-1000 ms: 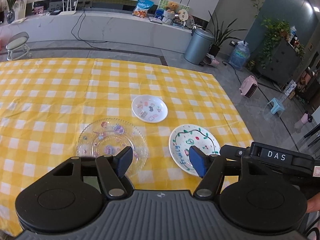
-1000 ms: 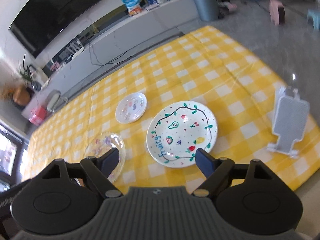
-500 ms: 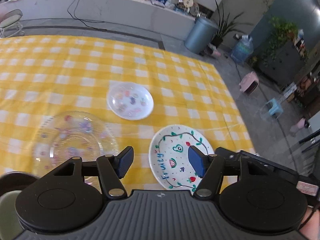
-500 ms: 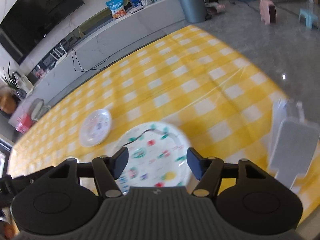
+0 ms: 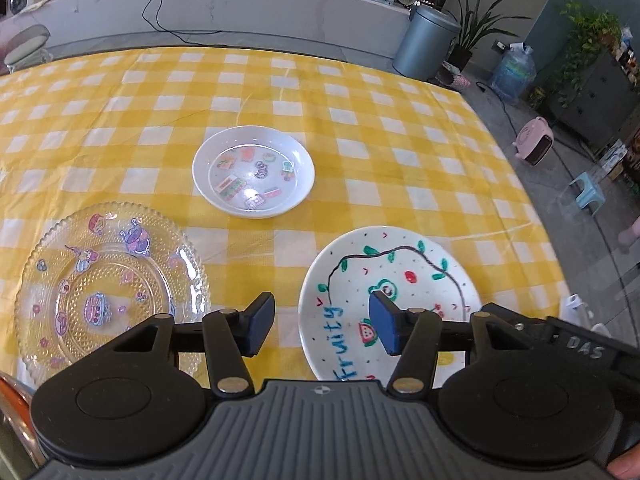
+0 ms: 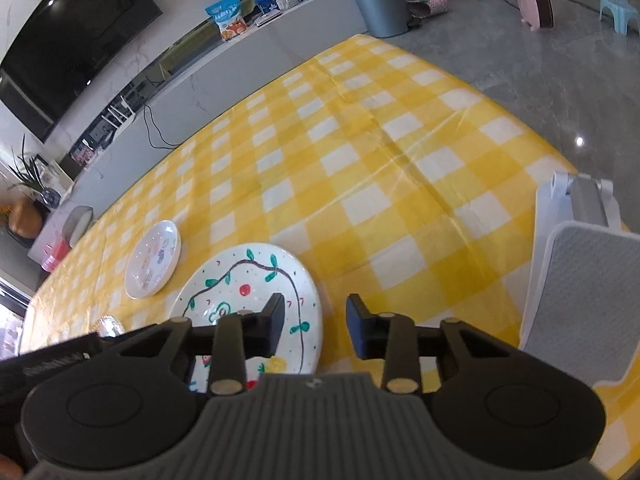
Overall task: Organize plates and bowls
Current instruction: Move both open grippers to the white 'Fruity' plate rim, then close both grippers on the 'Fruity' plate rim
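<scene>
Three dishes lay on the yellow-and-white checked tablecloth (image 5: pixel 360 128), all apart from one another. From the left wrist view, left to right: one round clear glass plate (image 5: pixel 108 284) with a beaded, scalloped rim and cartoon stickers; one small, shallow white dish (image 5: pixel 253 176), smooth and glossy, with little pictures inside, farther back; and one white painted plate (image 5: pixel 394 280) with a vine, fruit and the word "Fruity".

The left gripper (image 5: pixel 322 326) hung above the near edge of the cloth, its jaws wide apart and holding nothing, the right finger over the painted plate (image 6: pixel 256 280). The right gripper (image 6: pixel 315 326) was also spread, a little narrower, and empty, with the plate's right rim between its fingers in the picture.

Only the right wrist view showed one white ribbed plastic rack (image 6: pixel 576 288) standing at the cloth's right edge; there the white dish (image 6: pixel 152 258) was visible, but the glass plate (image 6: pixel 107 325) showed only as a sliver behind the gripper
</scene>
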A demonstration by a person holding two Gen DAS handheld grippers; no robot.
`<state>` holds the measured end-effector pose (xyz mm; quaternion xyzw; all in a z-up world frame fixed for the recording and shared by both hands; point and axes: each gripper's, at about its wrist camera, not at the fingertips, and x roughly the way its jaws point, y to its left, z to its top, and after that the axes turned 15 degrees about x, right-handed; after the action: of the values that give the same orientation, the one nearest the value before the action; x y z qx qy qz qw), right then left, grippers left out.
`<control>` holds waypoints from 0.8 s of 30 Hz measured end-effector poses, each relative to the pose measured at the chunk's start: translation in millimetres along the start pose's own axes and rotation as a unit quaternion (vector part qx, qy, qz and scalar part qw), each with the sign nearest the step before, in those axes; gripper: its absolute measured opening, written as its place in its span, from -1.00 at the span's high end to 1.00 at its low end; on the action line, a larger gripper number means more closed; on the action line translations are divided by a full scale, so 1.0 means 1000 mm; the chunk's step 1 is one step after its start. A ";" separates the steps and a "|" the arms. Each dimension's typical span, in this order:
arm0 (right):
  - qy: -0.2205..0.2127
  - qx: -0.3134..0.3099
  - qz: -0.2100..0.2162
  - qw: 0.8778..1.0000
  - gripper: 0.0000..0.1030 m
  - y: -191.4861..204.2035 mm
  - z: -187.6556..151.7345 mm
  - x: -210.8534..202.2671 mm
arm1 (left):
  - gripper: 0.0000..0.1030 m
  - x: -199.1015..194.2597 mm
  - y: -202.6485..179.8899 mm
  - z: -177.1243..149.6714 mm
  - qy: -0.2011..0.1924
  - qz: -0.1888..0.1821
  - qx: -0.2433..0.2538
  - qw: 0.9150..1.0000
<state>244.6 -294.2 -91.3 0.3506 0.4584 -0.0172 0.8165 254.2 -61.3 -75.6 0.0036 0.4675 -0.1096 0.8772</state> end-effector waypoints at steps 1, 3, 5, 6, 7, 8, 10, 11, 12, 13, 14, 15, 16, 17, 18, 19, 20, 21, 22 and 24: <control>0.002 0.006 0.004 1.000 0.35 -0.002 0.000 0.000 | -0.20 0.002 0.000 -0.001 0.000 0.001 0.002 1.000; 0.006 0.014 0.007 1.000 0.37 -0.007 0.002 0.002 | -0.15 0.005 0.000 -0.002 0.003 0.000 -0.001 1.000; 0.011 0.022 0.009 1.000 0.43 -0.009 0.002 0.004 | -0.09 0.008 0.001 -0.003 0.006 0.000 -0.004 1.000; 0.016 0.024 0.011 1.000 0.45 -0.010 0.002 0.006 | -0.07 0.009 0.001 -0.004 0.007 -0.001 -0.004 1.000; 0.020 0.026 0.012 0.999 0.45 -0.009 0.002 0.008 | -0.05 0.010 0.000 -0.004 0.008 -0.002 -0.004 1.000; 0.025 0.027 0.012 0.999 0.45 -0.009 0.002 0.010 | -0.04 0.011 0.001 -0.004 0.009 -0.003 -0.004 1.000; 0.029 0.025 0.011 0.999 0.45 -0.006 0.001 0.013 | 0.03 0.013 0.001 -0.005 0.011 -0.005 -0.004 1.000; 0.031 0.022 0.011 0.999 0.45 -0.005 0.001 0.014 | 0.05 0.014 0.001 -0.005 0.012 -0.005 -0.004 1.000; 0.031 0.021 0.012 0.999 0.47 -0.004 0.000 0.014 | 0.10 0.015 0.002 -0.005 0.014 -0.005 -0.005 1.000; 0.034 0.021 0.013 0.999 0.54 -0.004 -0.001 0.015 | 0.14 0.016 0.002 -0.006 0.016 -0.007 -0.005 1.000; 0.037 0.022 0.015 0.999 0.54 -0.004 0.000 0.016 | 0.15 0.017 0.002 -0.006 0.014 -0.007 -0.005 1.000; 0.036 0.022 0.014 0.999 0.55 -0.003 -0.001 0.016 | 0.20 0.016 0.002 -0.006 0.011 -0.006 -0.004 1.000; 0.036 0.021 0.014 0.999 0.56 -0.003 0.000 0.017 | 0.28 0.017 0.001 -0.006 0.011 -0.007 -0.003 1.000; 0.035 0.021 0.014 0.999 0.60 -0.004 0.000 0.016 | 0.29 0.018 0.002 -0.005 0.010 -0.008 -0.004 1.000; 0.034 0.022 0.013 0.999 0.61 -0.004 0.000 0.017 | 0.35 0.018 0.001 -0.005 0.008 -0.008 -0.005 1.000; 0.034 0.025 0.013 0.999 0.62 -0.005 0.001 0.017 | 0.40 0.018 0.002 -0.005 0.008 -0.011 -0.005 1.000; 0.034 0.030 0.014 0.999 0.62 -0.005 0.001 0.017 | 0.43 0.019 0.001 -0.004 0.008 -0.012 -0.005 1.000; 0.035 0.033 0.015 0.999 0.62 -0.006 0.002 0.017 | 0.46 0.019 0.001 -0.003 0.007 -0.009 -0.004 1.000; 0.035 0.032 0.014 0.999 0.62 -0.006 0.002 0.017 | 0.53 0.019 -0.001 -0.003 0.007 -0.005 0.000 1.000; 0.034 0.026 0.013 0.999 0.62 -0.006 0.002 0.017 | 0.54 0.019 -0.002 -0.003 0.006 0.001 0.006 1.000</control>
<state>253.8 -294.6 -106.6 0.3779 0.4808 -0.0069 0.7912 261.4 -66.4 -92.4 0.0102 0.4723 -0.1113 0.8743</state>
